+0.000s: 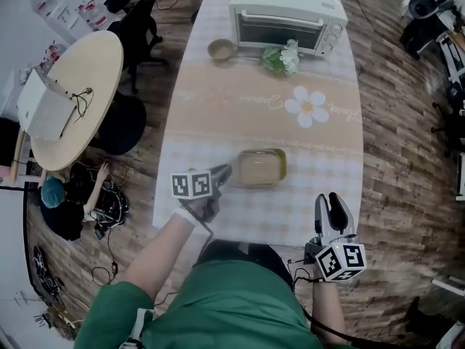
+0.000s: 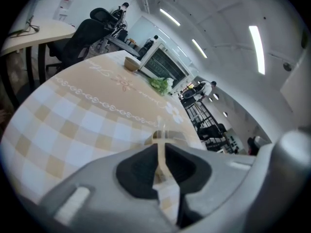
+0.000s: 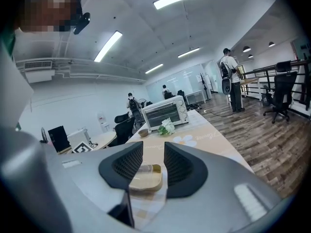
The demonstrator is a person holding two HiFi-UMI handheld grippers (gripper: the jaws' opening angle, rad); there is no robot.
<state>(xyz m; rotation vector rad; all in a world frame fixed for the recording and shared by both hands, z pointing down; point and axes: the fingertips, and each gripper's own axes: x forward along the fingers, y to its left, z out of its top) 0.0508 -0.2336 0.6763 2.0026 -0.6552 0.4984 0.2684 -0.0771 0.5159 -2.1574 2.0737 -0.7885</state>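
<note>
- Tray (image 1: pixel 261 167): shallow, rectangular, centre of frame on the checked table (image 1: pixel 327 169); judged light, stiff and thin-walled.
- Left gripper (image 1: pixel 222 174): jaws pinching the tray's left rim, the soundest hold.
- Right gripper (image 1: pixel 330 202): jaws spread, empty, lower right, well apart from the tray.

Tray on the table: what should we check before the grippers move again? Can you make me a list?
1. Left gripper shut on the rim of the tray: ok.
2. Tray lying flat on the table: looks ok.
3. Right gripper open and empty: ok.
4. Second hold on the tray: not ok, the right gripper is apart from it, near the table's corner.
5. Room around the tray: ok; bowl, greens and toaster oven stand at the far end.
6. What is inside the tray: cannot tell.
</note>
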